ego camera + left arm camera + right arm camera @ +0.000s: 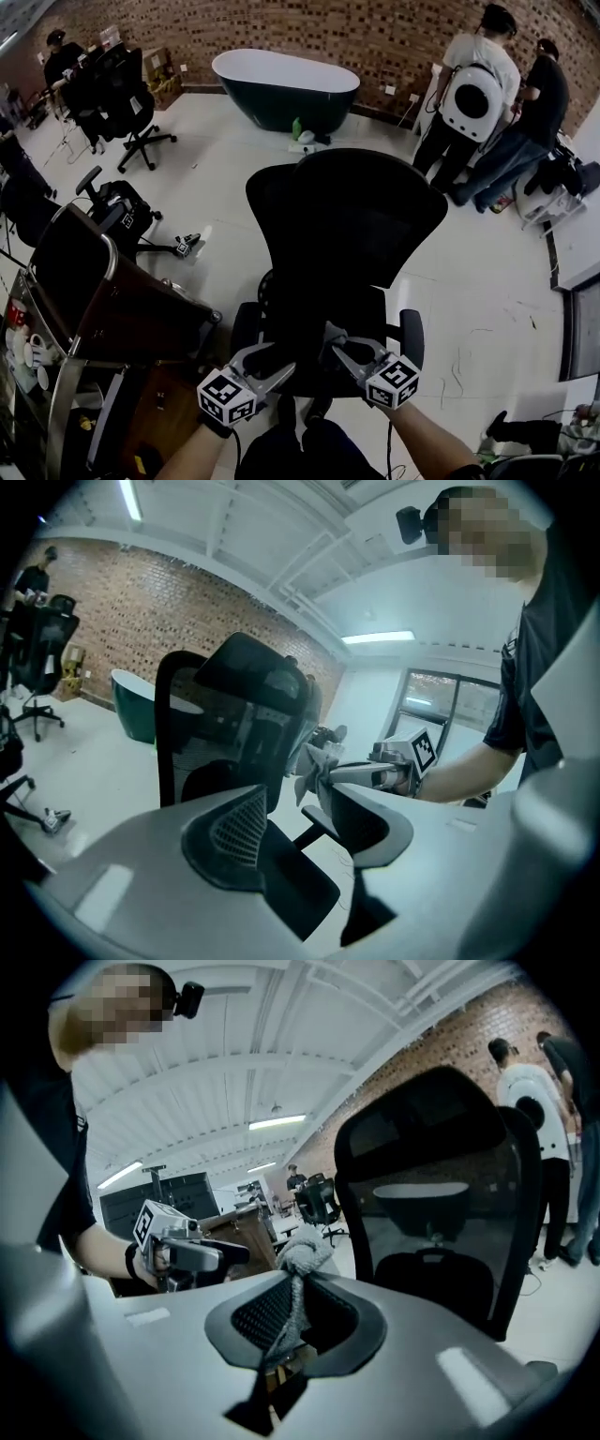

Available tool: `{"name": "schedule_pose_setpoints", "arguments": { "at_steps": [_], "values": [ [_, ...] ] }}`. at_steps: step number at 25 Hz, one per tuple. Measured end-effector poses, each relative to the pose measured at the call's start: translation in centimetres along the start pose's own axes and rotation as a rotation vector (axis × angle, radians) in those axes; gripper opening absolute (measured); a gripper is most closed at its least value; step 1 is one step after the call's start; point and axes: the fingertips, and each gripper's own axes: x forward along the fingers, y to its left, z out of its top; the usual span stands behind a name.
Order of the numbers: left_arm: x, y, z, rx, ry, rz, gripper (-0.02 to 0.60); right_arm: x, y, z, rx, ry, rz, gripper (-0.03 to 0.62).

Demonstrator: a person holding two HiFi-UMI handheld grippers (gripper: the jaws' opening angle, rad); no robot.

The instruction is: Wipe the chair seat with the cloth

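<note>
Our right gripper's [330,339] fingers pinch a crumpled grey cloth [301,1252] at the front of the black mesh chair seat [314,314]. The left gripper's [277,367] fingers stand apart, empty. We judge the wiping not yet begun, with the whole seat left.

1. Left tool [278,366]: pale grey shell, dark ribbed pads [232,829], white cube [226,397] with black square markers.
2. Right tool [335,345]: matching grey shell and marker cube.
3. Black short sleeve [527,691]; dark wristband [128,1260]; black head camera [190,998].

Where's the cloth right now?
The cloth is clamped in the right gripper, low-centre in the head view, over the front of the chair seat, beside the open left gripper.
</note>
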Motion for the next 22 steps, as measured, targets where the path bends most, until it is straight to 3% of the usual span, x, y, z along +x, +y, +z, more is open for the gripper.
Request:
{"name": "schedule_pose_setpoints", "arguments": {
  "at_steps": [4,10,19,22],
  "values": [
    [2.9,3.9,-2.0,-0.059,0.012,0.051,0.240,5.3,-5.0,-4.1,0.005,0.123,0.005,0.041],
    [6.6,8.3,-5.6,-0.074,0.056,0.067,0.244,14.1,-11.2,-10.9,-0.002,0.295,0.002,0.041],
    [10.0,14.3,-10.0,-0.157,0.013,0.116,0.244,25.8,-18.8,-21.9,-0.087,0.539,-0.028,0.043],
    [10.8,15.4,-11.1,-0.173,0.004,0.123,0.244,29.3,-19.9,-24.6,-0.087,0.579,-0.021,0.043]
  ]
}}
